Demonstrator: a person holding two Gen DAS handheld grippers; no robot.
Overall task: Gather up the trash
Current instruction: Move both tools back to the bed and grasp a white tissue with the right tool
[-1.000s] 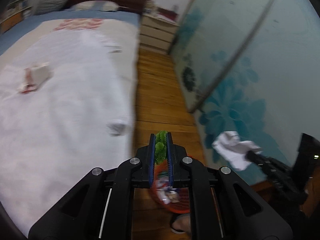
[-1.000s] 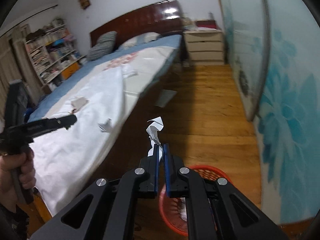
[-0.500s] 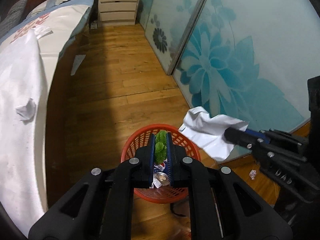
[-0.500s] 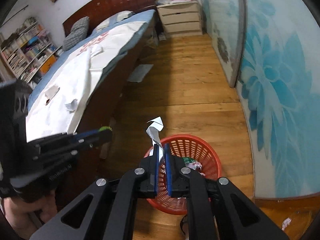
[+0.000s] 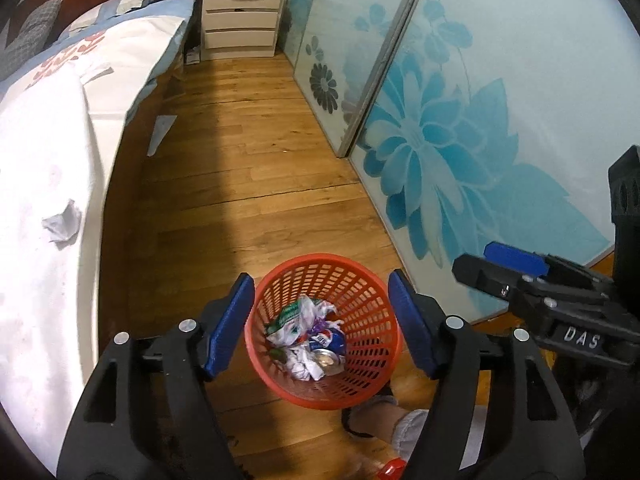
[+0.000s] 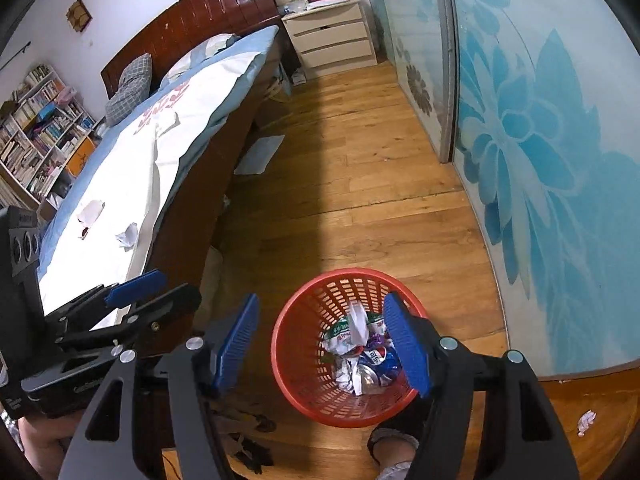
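Observation:
A red mesh trash basket [image 5: 280, 280] stands on the wooden floor; it also shows in the right wrist view [image 6: 296, 308]. It holds crumpled paper, a green wrapper [image 5: 289, 315] and a blue can [image 5: 332, 340]. My left gripper [image 5: 322, 326] is open and empty, above the basket. My right gripper [image 6: 326, 348] is open and empty, over the basket's left side. A white paper [image 6: 357, 322] lies on top in the basket. A crumpled paper [image 5: 62, 224] lies on the bed, seen also in the right wrist view [image 6: 127, 235] beside a torn wrapper [image 6: 90, 213].
The bed [image 6: 120, 184] runs along the left with a dark wooden frame. Glass sliding doors [image 5: 460, 128] with blue flowers line the right. A nightstand [image 5: 239, 24] stands at the far end. A paper sheet [image 6: 260, 154] lies on the floor. A small paper scrap [image 6: 586, 421] lies at lower right.
Both grippers have opened over the basket. The green wrapper has left the left gripper and the white paper the right one; both now lie in the basket.

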